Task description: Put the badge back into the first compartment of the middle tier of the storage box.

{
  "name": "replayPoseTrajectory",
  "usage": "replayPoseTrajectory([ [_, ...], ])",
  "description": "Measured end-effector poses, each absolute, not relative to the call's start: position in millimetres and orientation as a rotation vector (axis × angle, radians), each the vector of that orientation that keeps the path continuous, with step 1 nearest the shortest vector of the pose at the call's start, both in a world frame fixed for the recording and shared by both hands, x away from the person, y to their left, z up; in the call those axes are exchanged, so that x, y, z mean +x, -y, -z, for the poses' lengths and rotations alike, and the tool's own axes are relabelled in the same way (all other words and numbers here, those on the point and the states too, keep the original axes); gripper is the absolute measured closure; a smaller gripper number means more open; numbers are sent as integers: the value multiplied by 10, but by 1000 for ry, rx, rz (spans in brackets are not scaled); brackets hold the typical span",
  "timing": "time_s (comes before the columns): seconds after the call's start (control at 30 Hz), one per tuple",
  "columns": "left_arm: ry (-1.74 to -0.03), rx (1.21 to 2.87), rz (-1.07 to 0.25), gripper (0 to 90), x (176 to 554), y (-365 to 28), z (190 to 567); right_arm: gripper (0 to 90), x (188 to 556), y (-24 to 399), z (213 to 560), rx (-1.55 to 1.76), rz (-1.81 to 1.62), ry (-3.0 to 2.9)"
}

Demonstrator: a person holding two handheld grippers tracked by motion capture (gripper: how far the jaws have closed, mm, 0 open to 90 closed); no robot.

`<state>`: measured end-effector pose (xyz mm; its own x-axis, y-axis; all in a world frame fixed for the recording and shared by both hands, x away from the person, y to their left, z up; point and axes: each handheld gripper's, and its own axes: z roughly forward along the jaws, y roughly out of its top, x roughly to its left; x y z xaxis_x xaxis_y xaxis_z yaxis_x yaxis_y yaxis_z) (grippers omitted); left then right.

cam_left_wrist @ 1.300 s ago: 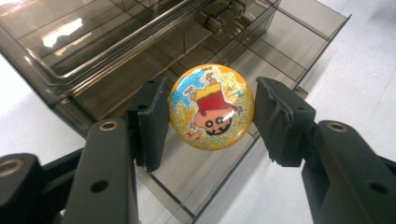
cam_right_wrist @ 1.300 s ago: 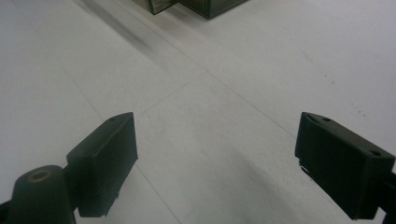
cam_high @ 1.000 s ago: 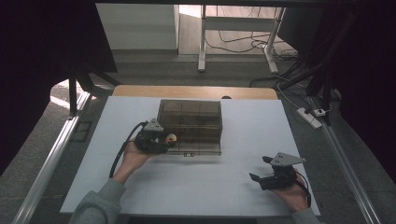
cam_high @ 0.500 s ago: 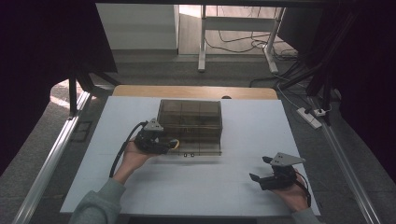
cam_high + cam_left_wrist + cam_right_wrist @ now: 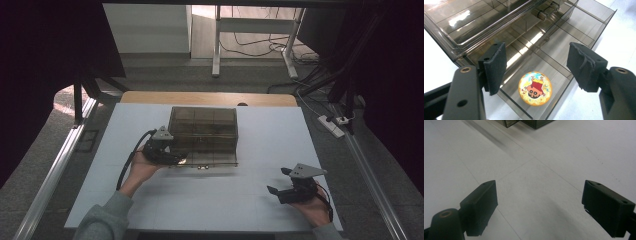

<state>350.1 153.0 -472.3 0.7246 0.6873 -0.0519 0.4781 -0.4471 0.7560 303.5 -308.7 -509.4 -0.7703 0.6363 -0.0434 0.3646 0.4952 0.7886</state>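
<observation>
My left gripper (image 5: 536, 67) hangs wide open over the smoked-plastic organiser box (image 5: 202, 131) at mid-counter, a flat cartoon badge (image 5: 535, 88) in its near-left compartment: light, slick, best pinched by its edges. Right gripper (image 5: 540, 207) gapes empty.

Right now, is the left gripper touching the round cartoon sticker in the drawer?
Apart. The left gripper view shows the left gripper open, its jaws on either side of the sticker, which lies flat in the drawer.

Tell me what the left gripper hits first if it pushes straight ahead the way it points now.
Probably the round cartoon sticker lying in the pulled-out drawer of the smoky plastic box. The left gripper is open and aimed down at it, though depth is hard to judge.
</observation>
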Motion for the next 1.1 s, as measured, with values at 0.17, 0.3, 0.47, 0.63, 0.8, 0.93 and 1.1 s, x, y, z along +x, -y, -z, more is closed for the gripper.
replayPoseTrajectory([
  [0.17,-876,2128,-341,317,3484,-1533,4709,128,3034,3089,5093,840,-1156,-2416],
  [0.3,-873,2119,-347,311,3457,-1545,4687,128,3032,3089,5092,840,-1155,-2416],
  [0.47,-863,2112,-355,305,3414,-1552,4654,128,3031,3089,5092,840,-1154,-2416],
  [0.63,-865,2101,-358,302,3370,-1582,4652,128,3031,3091,5091,840,-1153,-2415],
  [0.8,-883,2079,-368,293,3313,-1649,4647,128,3030,3090,5091,839,-1151,-2416],
  [0.93,-895,2052,-375,293,3246,-1721,4638,128,3029,3091,5090,838,-1153,-2416],
  [1.1,-896,2044,-399,289,3118,-1807,4643,128,3028,3095,5088,835,-1159,-2411],
])
